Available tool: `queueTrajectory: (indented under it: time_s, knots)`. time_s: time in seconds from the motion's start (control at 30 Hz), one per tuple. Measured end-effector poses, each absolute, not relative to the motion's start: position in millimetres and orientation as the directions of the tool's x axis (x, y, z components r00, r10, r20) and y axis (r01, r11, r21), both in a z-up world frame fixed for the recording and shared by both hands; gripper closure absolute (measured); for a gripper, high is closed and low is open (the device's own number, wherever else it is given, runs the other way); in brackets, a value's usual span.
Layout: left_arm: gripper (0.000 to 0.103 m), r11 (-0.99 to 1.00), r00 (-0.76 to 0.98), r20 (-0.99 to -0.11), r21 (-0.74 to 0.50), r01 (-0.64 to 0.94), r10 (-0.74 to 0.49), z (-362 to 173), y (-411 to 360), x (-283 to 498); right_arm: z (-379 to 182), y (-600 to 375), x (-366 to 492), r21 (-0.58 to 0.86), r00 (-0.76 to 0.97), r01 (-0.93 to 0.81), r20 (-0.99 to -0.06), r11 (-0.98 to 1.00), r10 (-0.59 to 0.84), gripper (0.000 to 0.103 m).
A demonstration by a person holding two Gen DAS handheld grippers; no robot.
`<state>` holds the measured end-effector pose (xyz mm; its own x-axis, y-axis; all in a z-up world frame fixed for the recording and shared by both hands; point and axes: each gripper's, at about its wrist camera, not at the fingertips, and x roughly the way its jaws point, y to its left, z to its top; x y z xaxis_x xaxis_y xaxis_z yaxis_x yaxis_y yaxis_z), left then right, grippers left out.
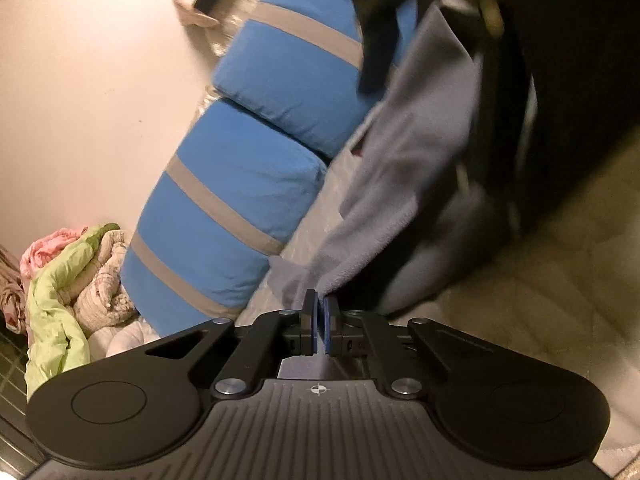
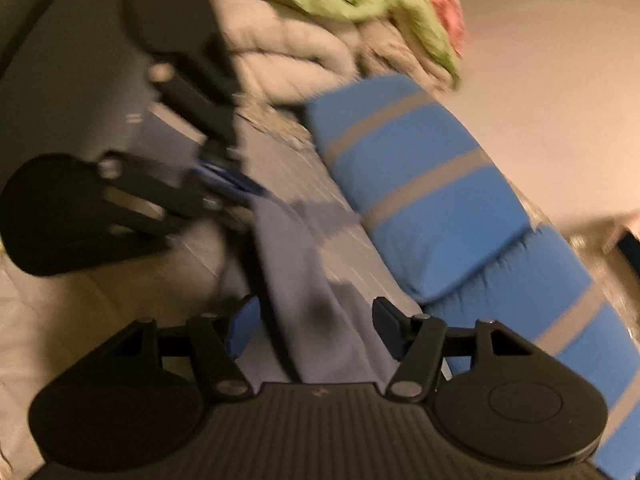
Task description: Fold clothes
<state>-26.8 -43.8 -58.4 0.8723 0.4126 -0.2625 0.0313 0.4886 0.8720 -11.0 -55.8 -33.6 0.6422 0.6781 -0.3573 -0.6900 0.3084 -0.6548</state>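
Observation:
A grey-blue garment point(image 1: 408, 168) stretches from the bed up toward the top right in the left wrist view. My left gripper point(image 1: 320, 316) is shut on its lower edge, with the blue pads pinching the cloth. In the right wrist view the same garment point(image 2: 296, 264) runs from my left gripper point(image 2: 252, 190) down between the fingers of my right gripper point(image 2: 316, 326). The right gripper's jaws stand wide open, with the cloth lying loose between the pads and not pressed. A dark blurred shape point(image 1: 560, 80) hides the garment's upper end.
Two blue pillows with grey stripes point(image 1: 240, 200) point(image 2: 420, 184) lie along the pale wall. A heap of green, pink and beige clothes point(image 1: 80, 272) point(image 2: 340, 12) sits beyond them. The pale quilted bed cover point(image 1: 540, 300) point(image 2: 60, 320) spreads beneath the grippers.

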Motion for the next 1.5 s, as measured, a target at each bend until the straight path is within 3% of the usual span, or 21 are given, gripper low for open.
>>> queueTrajectory:
  time_s: [0.1, 0.3, 0.33, 0.37, 0.47, 0.6, 0.63, 0.67, 0.7, 0.77, 0.8, 0.93, 1.1, 1.23, 1.4, 1.5]
  knots:
    - [0.1, 0.507, 0.887, -0.242, 0.862, 0.01, 0.394, -48, -39, -32, -34, -46, -16, -0.684, 0.632, -0.676, -0.346, 0.275, 0.693, 0.034]
    - [0.1, 0.543, 0.905, -0.24, 0.84, 0.013, 0.35, -38, -26, -37, -41, -36, -16, -0.775, 0.645, -0.609, -0.361, 0.168, 0.674, 0.069]
    - [0.1, 0.559, 0.91, -0.243, 0.829, 0.015, 0.336, -35, -24, -38, -40, -35, -16, -0.776, 0.649, -0.606, -0.356, 0.174, 0.673, 0.08]
    - [0.1, 0.576, 0.913, -0.252, 0.817, 0.023, 0.32, -32, -23, -40, -38, -34, -15, -0.777, 0.653, -0.603, -0.351, 0.181, 0.672, 0.085]
    - [0.1, 0.647, 0.919, -0.289, 0.761, 0.051, 0.268, -22, -18, -45, -28, -33, -10, -0.768, 0.67, -0.598, -0.321, 0.231, 0.669, 0.095]
    - [0.096, 0.669, 0.916, -0.301, 0.742, 0.05, 0.266, -23, -17, -48, -12, -37, -1, -0.742, 0.695, -0.592, -0.274, 0.315, 0.664, 0.096]
    - [0.093, 0.652, 0.915, -0.293, 0.757, 0.045, 0.277, -28, -19, -48, -9, -38, 1, -0.738, 0.701, -0.589, -0.265, 0.329, 0.662, 0.096]
    - [0.082, 0.635, 0.914, -0.284, 0.771, 0.039, 0.289, -32, -22, -48, -7, -39, 4, -0.733, 0.706, -0.587, -0.257, 0.342, 0.66, 0.096]
    - [0.065, 0.622, 0.911, -0.274, 0.783, 0.025, 0.309, -36, -25, -48, -4, -40, 5, -0.727, 0.71, -0.587, -0.25, 0.356, 0.659, 0.096]
    - [0.052, 0.591, 0.905, -0.255, 0.807, 0.005, 0.341, -44, -28, -48, 0, -42, 8, -0.716, 0.715, -0.588, -0.241, 0.377, 0.657, 0.096]
    - [0.052, 0.57, 0.903, -0.248, 0.822, 0.006, 0.349, -49, -31, -49, 1, -44, 9, -0.713, 0.717, -0.587, -0.236, 0.385, 0.656, 0.096]
    - [0.052, 0.504, 0.887, -0.249, 0.863, 0.022, 0.388, -65, -36, -49, 8, -43, 16, -0.7, 0.72, -0.59, -0.23, 0.403, 0.654, 0.095]
    - [0.052, 0.359, 0.818, -0.183, 0.933, -0.031, 0.546, -84, -27, -41, 9, -45, 17, -0.696, 0.727, -0.588, -0.232, 0.412, 0.646, 0.095]
    - [0.054, 0.33, 0.777, -0.191, 0.944, -0.023, 0.6, -88, -20, -45, 8, -47, 16, -0.696, 0.728, -0.589, -0.237, 0.411, 0.643, 0.095]
    - [0.094, 0.361, 0.746, -0.215, 0.932, -0.037, 0.63, -63, -12, -52, 3, -51, 7, -0.689, 0.708, -0.614, -0.266, 0.385, 0.654, 0.095]
    - [0.099, 0.391, 0.751, -0.196, 0.916, -0.09, 0.631, -30, 3, -54, -6, -50, -10, -0.703, 0.684, -0.626, -0.286, 0.337, 0.672, 0.095]
